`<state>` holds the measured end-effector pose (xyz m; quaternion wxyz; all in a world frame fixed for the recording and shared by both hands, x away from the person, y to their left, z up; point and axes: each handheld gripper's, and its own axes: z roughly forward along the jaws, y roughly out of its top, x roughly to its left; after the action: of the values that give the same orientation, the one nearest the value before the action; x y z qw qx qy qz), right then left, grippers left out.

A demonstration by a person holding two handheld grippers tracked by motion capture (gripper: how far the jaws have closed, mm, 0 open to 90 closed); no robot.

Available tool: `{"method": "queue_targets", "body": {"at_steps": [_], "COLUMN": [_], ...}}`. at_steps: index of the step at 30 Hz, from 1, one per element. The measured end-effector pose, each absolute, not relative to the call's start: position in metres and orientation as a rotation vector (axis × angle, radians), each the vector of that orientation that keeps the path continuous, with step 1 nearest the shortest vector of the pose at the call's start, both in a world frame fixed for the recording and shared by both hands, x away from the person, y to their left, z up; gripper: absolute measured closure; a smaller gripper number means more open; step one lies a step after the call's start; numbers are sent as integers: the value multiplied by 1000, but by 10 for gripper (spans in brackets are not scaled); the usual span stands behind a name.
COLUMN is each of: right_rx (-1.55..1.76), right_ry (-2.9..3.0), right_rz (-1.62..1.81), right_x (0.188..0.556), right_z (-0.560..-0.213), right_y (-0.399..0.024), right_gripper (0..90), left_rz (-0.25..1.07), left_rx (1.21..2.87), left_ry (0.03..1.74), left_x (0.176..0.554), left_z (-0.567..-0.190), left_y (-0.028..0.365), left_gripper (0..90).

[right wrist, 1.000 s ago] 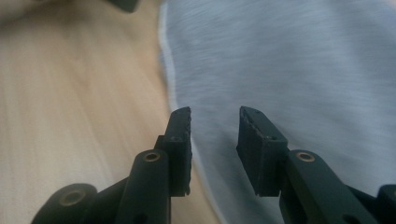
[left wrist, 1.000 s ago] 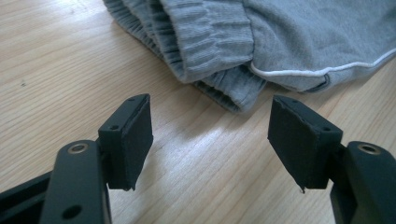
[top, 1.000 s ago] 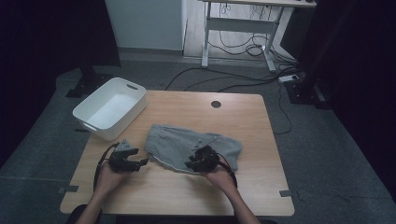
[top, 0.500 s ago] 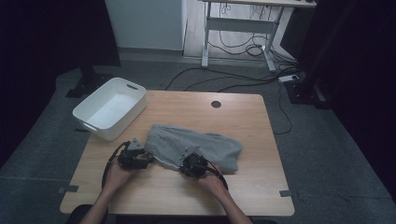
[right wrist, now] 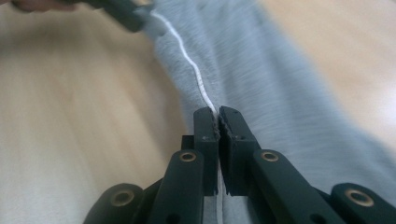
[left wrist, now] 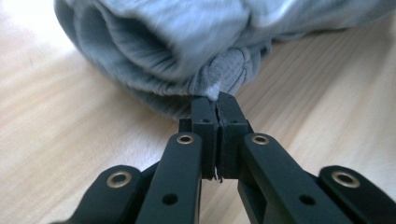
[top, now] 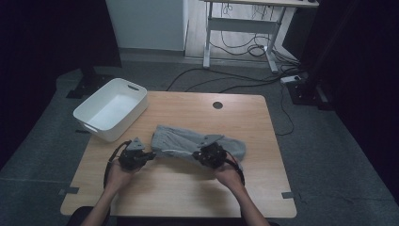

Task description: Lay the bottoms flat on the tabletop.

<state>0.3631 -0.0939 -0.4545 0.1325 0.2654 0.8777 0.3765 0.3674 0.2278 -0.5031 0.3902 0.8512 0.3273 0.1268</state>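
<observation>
A grey garment (top: 188,141) lies crumpled across the middle of the wooden table (top: 188,188). My left gripper (top: 151,154) is at its left end. In the left gripper view its jaws have just been closing and the left gripper (left wrist: 215,99) is now shut on a bunched fold of the grey garment (left wrist: 154,51). My right gripper (top: 205,154) is at the garment's near edge. In the right gripper view the right gripper (right wrist: 217,112) is shut on the grey garment (right wrist: 261,79) beside a white drawstring (right wrist: 189,58). The left gripper (right wrist: 128,14) appears at the top left of that view.
A white plastic bin (top: 110,109) stands at the table's far left corner. A round cable hole (top: 217,105) sits near the far edge. Behind the table are a desk frame (top: 240,33) and cables on the floor (top: 244,82).
The left gripper moved right to the garment's left end and closed on it. The right gripper shifted along the near edge, closed on the cloth and rose slightly.
</observation>
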Motion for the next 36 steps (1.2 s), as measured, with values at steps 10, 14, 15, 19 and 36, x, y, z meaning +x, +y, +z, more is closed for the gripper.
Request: {"method": "queue_targets", "body": {"at_steps": [10, 14, 15, 19, 36], "right_rx": [942, 1137, 1172, 1246, 1131], "right_ry": [2327, 2269, 2264, 2290, 2508], "right_rz": [998, 961, 962, 1013, 802], "right_x": [416, 445, 448, 442, 401], "right_z": [-398, -411, -415, -439, -507], "right_y": [-151, -172, -176, -189, -167], "right_gripper": [862, 769, 731, 629, 464], "left_rz": [497, 542, 542, 508, 438], "left_rx": [2015, 2053, 2066, 2115, 2310], "left_ry": [919, 1073, 1073, 1018, 949], "left_x": [396, 419, 418, 404, 409], "left_z": [-457, -472, -478, -494, -533], "left_y": [257, 256, 253, 241, 178], "left_gripper": [876, 555, 513, 419, 330]}}
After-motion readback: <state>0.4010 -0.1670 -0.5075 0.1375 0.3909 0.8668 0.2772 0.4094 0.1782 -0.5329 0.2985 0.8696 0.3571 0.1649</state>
